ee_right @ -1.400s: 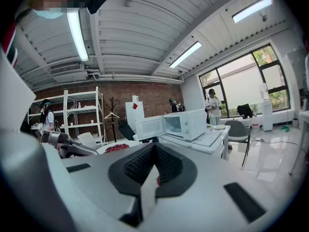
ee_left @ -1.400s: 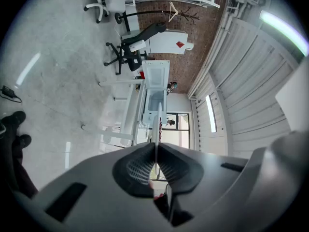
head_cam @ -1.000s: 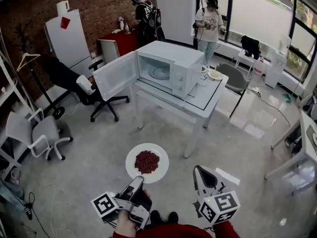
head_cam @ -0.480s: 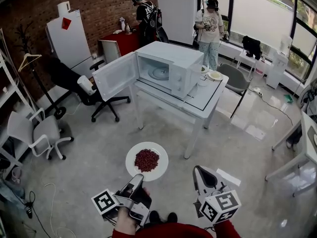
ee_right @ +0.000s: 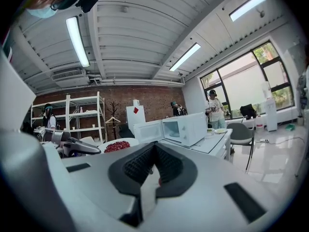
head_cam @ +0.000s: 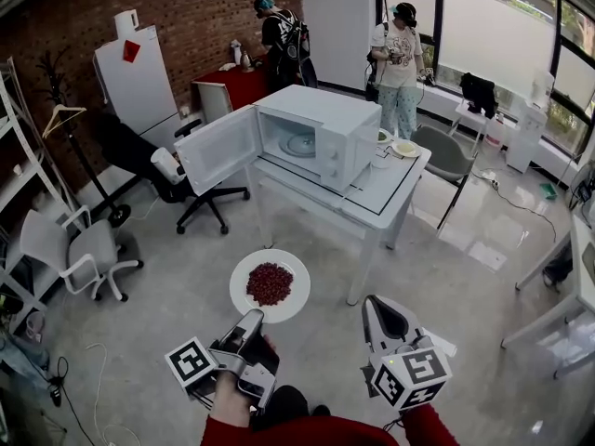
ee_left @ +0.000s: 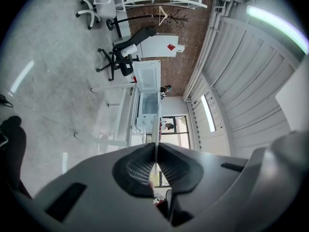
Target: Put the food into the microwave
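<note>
The dishes (head_cam: 404, 145) beside the microwave (head_cam: 321, 133) are too small to identify. The left hand-held gripper (head_cam: 256, 317) covers the plate (head_cam: 244, 282)'s rim opposite the microwave.

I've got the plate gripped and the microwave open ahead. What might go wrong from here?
The left hand-held gripper pinches only the near rim of the plate, so the plate may tip and spill the red food. The open door of the microwave stands out toward the person, and the plate might clip it.

Right gripper (ee_right: 154, 149) jaws together; microwave (ee_right: 192, 127) open.
</note>
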The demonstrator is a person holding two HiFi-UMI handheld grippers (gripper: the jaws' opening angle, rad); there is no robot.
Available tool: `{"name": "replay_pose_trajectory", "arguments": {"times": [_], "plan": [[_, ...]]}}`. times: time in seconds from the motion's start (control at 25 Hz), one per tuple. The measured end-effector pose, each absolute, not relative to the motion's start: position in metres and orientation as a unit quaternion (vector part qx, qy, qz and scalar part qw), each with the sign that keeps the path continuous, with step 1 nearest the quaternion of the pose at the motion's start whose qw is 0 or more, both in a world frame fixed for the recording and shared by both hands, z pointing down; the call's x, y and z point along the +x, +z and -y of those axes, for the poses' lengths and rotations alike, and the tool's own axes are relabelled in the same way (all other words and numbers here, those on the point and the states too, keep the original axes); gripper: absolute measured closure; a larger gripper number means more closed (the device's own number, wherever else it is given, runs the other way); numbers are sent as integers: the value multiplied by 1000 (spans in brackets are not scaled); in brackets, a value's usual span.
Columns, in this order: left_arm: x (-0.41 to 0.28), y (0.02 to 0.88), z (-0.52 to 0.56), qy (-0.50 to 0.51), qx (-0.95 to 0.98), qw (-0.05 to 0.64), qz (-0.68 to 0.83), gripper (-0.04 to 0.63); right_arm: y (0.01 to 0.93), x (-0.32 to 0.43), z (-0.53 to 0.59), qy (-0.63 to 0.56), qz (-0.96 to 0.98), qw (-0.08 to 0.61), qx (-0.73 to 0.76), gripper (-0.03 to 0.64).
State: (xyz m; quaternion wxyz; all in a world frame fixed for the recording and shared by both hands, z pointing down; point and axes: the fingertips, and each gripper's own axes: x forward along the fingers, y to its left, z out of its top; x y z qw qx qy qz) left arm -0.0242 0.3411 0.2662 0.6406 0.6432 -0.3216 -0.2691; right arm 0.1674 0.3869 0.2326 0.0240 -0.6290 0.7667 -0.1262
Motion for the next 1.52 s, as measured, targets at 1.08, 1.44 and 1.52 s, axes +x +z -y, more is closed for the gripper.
{"name": "replay_pose_trajectory", "arguments": {"times": [1.08,1.44,1.52], "plan": [[-41,263,-78,-246,641,669,284,571,233,114,-133,-150,-756,-10,-637,603],[-33,266,-9,-229,642,685,257,571,239,107,-63,-164,-743,-31,-648,603],[-31,266,-1,-226,641,689,251,571,240,106,-55,-168,-740,-34,-650,603]]}}
